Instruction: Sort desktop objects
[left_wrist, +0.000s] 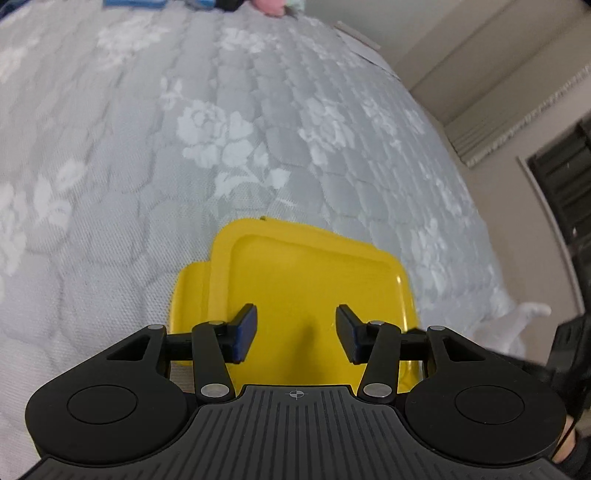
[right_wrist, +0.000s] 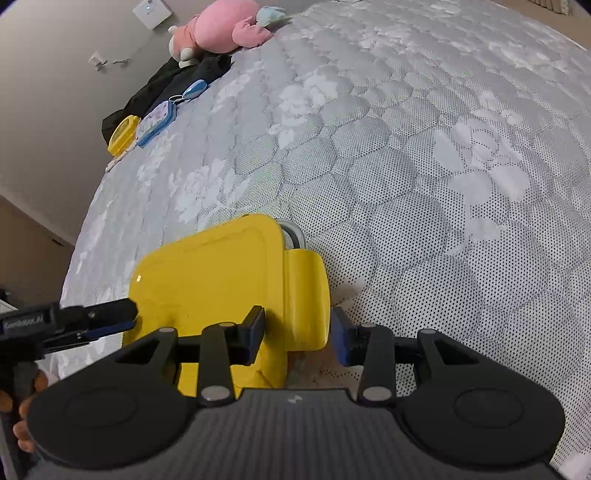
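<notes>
A yellow lid (left_wrist: 314, 280) with side latches covers a clear box on the quilted mattress (left_wrist: 147, 147). My left gripper (left_wrist: 295, 332) hovers over the near part of the lid, open, with nothing between its blue pads. One latch flap (left_wrist: 188, 295) lies to the left of its left finger. In the right wrist view the lid (right_wrist: 207, 273) appears again, with the box's clear rim (right_wrist: 293, 232) showing behind it. My right gripper (right_wrist: 299, 334) straddles the other latch flap (right_wrist: 306, 295): one finger over the lid, one just outside the flap, with a gap left. The left gripper (right_wrist: 122, 319) reaches the lid's left edge.
At the mattress's far corner lie a pink plush toy (right_wrist: 225, 29), a black cloth (right_wrist: 166, 85), a small yellow case (right_wrist: 123, 134), a blue-rimmed tin (right_wrist: 155, 123) and a blue fob (right_wrist: 194, 90). The mattress edge drops to the floor close on the left.
</notes>
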